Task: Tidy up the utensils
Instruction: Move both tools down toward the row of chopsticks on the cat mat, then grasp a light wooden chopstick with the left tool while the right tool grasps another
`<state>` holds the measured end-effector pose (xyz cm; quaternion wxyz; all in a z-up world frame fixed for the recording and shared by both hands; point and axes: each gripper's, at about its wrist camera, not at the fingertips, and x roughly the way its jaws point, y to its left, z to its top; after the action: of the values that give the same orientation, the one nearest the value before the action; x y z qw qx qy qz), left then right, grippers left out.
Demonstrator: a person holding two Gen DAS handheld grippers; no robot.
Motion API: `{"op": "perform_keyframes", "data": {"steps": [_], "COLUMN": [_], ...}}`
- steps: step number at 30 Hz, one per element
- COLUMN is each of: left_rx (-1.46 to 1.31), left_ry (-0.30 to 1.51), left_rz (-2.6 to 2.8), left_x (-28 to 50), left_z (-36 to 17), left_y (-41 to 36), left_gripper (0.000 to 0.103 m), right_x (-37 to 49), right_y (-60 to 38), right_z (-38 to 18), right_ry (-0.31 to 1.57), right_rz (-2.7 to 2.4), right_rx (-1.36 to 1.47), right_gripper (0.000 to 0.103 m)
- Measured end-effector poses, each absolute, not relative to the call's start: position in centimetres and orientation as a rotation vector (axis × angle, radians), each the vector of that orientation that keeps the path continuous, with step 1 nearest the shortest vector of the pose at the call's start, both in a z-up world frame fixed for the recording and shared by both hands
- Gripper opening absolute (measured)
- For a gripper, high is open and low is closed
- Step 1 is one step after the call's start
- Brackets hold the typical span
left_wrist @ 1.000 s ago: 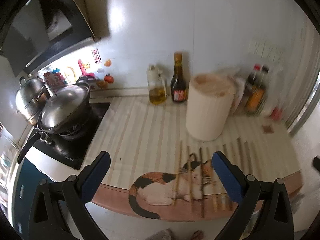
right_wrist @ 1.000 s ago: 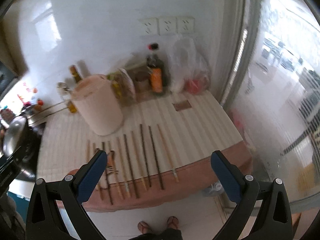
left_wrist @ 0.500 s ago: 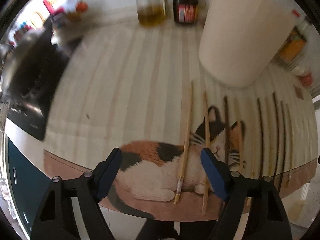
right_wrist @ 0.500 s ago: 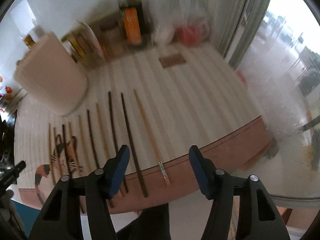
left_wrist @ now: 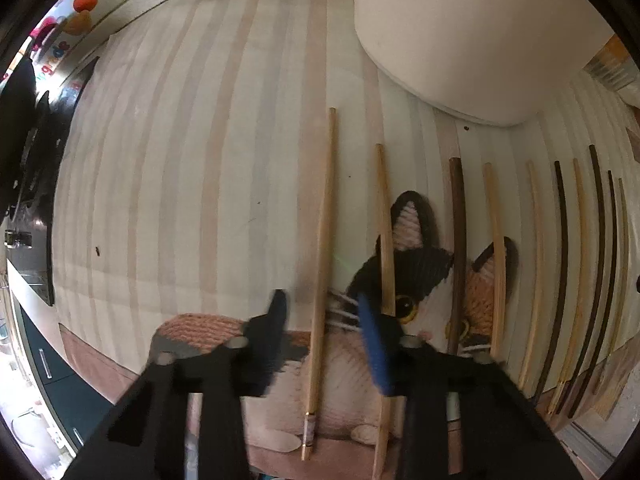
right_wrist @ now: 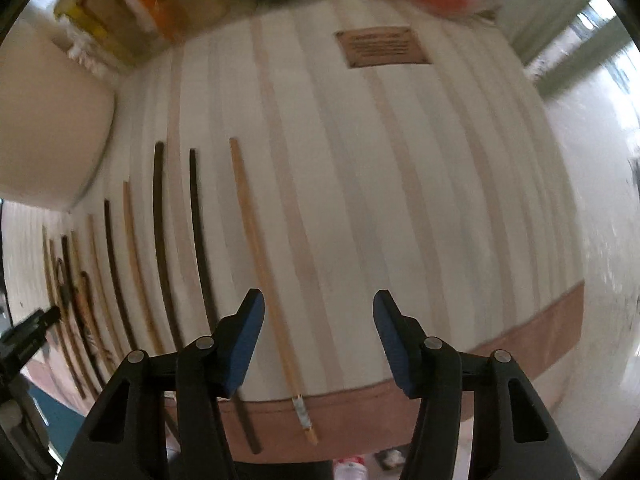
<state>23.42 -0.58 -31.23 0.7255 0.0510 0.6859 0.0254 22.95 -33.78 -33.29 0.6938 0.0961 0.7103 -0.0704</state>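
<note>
Both claws point down at the striped mat (right_wrist: 400, 200), blurry left claw (left_wrist: 324, 320) closing around one light stick (left_wrist: 320, 280), right claw (right_wrist: 318, 320) closing around another stick (right_wrist: 264, 264), neither pinched yet.

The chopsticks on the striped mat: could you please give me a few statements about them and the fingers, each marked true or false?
1. A light chopstick lies between the left gripper fingers, which are closing. True.
2. The right gripper holds a dark chopstick lifted off the mat. False: it grips nothing, and a light chopstick lies flat between its fingers.
3. The chopsticks lie roughly side by side in a row. True.
4. The cat picture is bare of chopsticks. False: several lie across it.
5. The pale round container stands beyond the chopsticks' far ends. True.
</note>
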Motion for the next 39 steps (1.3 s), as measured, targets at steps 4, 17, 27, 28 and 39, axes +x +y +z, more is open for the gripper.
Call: {"op": "perform_keyframes", "data": {"steps": [4,17,27,28,39], "left_rx": [0.049,-0.125,-0.005,-0.001,0.029], "left_ry": [1.523,1.531,1.526,1.526,1.433], "left_rz": [0.072,0.095,0.093,0.091,0.061], "left_x": [23.5,25.3,27.9,28.9,27.1], "left_z": [-31.3,-30.7,-30.6,-30.8,-27.6], "left_y": [0.1,6.0,2.6,2.2,-1.5], "left_gripper": [0.006,0.01,0.01,0.007,0.004], "right_x": [24.2,27.3,31.4,31.7,31.0], "right_y": [-31.9,-33.8,-32.4,-32.1,-30.7], "right_z": [-35.0,-33.2,-35.0,-35.2,-32.4], "right_ry": [1.635,1.625,1.642,1.643,1.513], "right_rz": [-0.081,-0.122,-0.143,-0.146,-0.106], "right_rx": [0.137,0.226,0.203,0.178,0.26], "right_gripper": [0.059,0.008,0.026,0.027,0.007]}}
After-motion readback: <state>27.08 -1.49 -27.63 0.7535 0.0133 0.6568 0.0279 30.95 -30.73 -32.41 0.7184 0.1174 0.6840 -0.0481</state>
